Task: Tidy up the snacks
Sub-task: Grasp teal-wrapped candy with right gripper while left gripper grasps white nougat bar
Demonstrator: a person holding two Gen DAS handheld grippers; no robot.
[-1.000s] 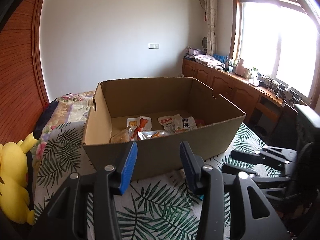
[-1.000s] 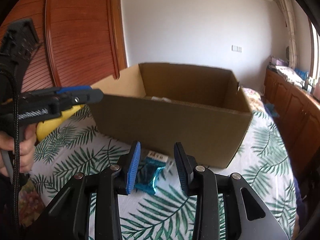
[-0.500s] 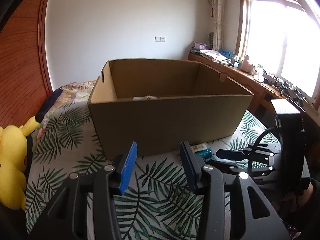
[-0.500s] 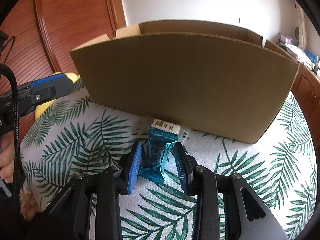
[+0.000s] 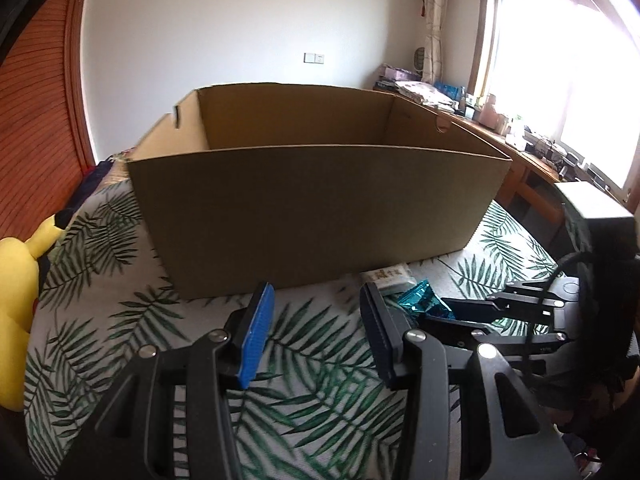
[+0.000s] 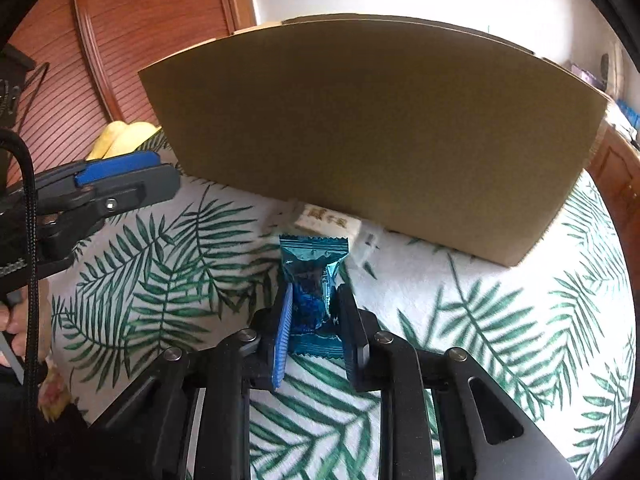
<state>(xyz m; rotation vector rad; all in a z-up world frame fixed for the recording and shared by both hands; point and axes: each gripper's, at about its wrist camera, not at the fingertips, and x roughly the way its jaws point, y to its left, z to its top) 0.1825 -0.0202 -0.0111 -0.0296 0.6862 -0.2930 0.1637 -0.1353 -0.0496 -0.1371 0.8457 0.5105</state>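
Tongs at right (image 6: 314, 320), having just been closing, are pinching our blue snack packet (image 6: 314, 276) on the leaf-print bed (image 6: 160, 280) beside the cardboard box (image 6: 380, 120); we are holding left tongs (image 5: 316, 332) open, empty.

Bright daylight via blown-out window (image 5: 560, 52), fisheye-warped edges w/ dark vignette.

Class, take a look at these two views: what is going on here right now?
A person is tidying snacks on a leaf-print cover beside a cardboard box. The right gripper has just closed its jaws on a blue foil snack packet lying in front of the box, next to a white packet. The left gripper hangs open and empty nearby.
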